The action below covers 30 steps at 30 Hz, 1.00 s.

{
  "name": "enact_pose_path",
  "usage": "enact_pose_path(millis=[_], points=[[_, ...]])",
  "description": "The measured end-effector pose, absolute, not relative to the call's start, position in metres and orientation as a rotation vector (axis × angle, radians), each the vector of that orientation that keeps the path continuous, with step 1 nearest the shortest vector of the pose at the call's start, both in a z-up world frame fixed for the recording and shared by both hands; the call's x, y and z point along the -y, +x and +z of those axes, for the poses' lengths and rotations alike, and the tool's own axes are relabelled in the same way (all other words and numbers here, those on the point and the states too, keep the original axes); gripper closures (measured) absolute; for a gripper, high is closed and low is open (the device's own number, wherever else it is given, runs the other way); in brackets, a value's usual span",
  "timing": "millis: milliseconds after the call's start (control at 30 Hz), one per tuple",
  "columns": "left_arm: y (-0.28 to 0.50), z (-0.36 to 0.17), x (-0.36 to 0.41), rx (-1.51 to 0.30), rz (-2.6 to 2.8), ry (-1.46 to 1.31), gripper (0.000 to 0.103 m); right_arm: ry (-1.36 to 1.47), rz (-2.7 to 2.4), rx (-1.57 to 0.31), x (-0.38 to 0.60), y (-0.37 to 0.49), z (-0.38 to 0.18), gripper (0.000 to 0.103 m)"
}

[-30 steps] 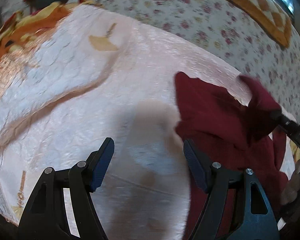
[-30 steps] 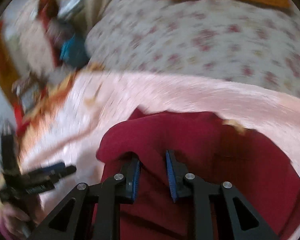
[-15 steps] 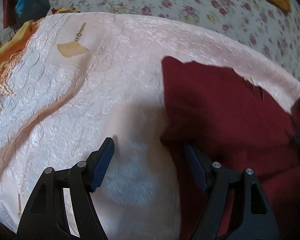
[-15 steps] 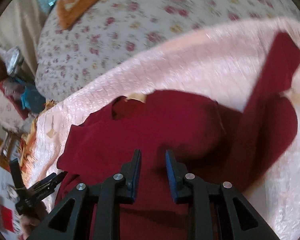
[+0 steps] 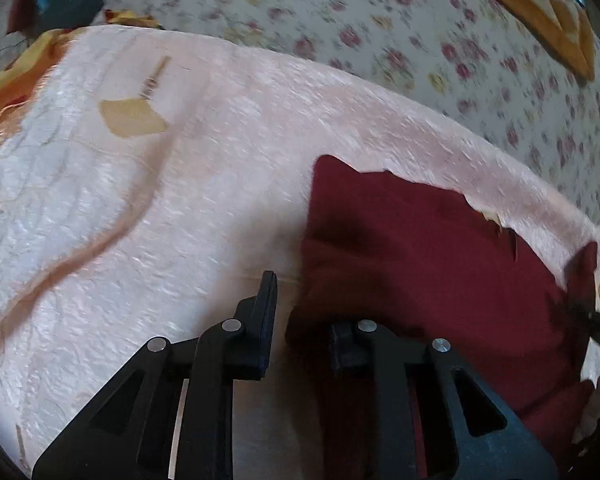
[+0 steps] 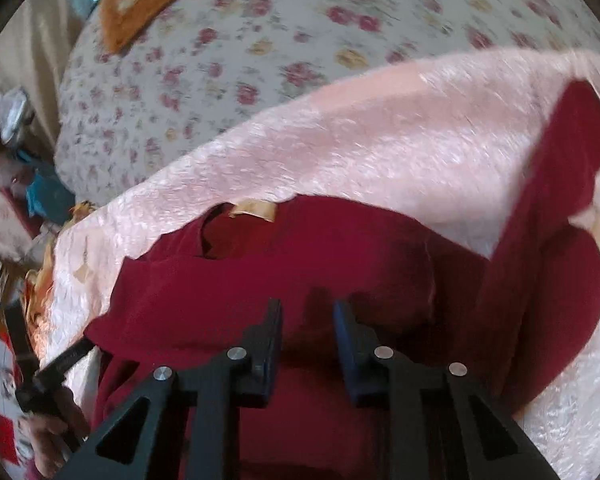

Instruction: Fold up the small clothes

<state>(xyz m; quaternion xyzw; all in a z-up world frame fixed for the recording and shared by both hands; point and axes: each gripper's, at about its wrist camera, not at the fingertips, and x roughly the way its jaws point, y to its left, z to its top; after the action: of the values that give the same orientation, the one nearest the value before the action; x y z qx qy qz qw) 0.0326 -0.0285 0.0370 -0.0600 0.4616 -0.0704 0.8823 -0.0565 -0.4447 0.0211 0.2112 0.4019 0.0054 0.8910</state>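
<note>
A dark red garment lies spread on a pale pink quilted blanket. My left gripper is shut on the garment's left edge; the cloth bunches over the right finger. In the right wrist view the garment fills the middle, with one sleeve stretched up to the right. My right gripper hovers over the garment's lower part with its jaws a narrow gap apart; red cloth lies across the gap, and whether it is pinched is unclear. The left gripper also shows at the lower left of the right wrist view.
A floral bedspread lies beyond the blanket, with an orange patterned cushion at the far right. Orange-yellow cloth sits at the blanket's left edge. Clutter and blue items stand off the bed's left side.
My left gripper's jaws have closed from wide open onto the garment's left edge. The right gripper swung over the garment, which now lies spread flatter with a sleeve out to the right.
</note>
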Motion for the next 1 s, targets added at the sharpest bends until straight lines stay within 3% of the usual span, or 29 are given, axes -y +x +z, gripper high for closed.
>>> enact_pose_path(millis=[233, 333, 633, 800, 1000], points=[[0.032, 0.028, 0.024, -0.989, -0.137, -0.140, 0.082, 0.511, 0.023, -0.907, 0.456, -0.068, 0.005, 0.076], [0.027, 0.034, 0.022, -0.977, -0.133, -0.156, 0.082, 0.532, 0.041, -0.874, 0.465, -0.089, 0.019, 0.057], [0.023, 0.026, 0.011, -0.977, -0.105, -0.167, 0.081, 0.458, -0.033, -0.856, 0.487, -0.123, 0.044, 0.056], [0.011, 0.042, 0.003, -1.002, -0.129, -0.204, 0.067, 0.392, 0.013, -0.865, 0.468, -0.105, 0.046, 0.056], [-0.003, 0.062, 0.012, -0.957, -0.122, -0.153, 0.065, 0.228, -0.034, -1.010, 0.442, -0.041, 0.020, 0.056]])
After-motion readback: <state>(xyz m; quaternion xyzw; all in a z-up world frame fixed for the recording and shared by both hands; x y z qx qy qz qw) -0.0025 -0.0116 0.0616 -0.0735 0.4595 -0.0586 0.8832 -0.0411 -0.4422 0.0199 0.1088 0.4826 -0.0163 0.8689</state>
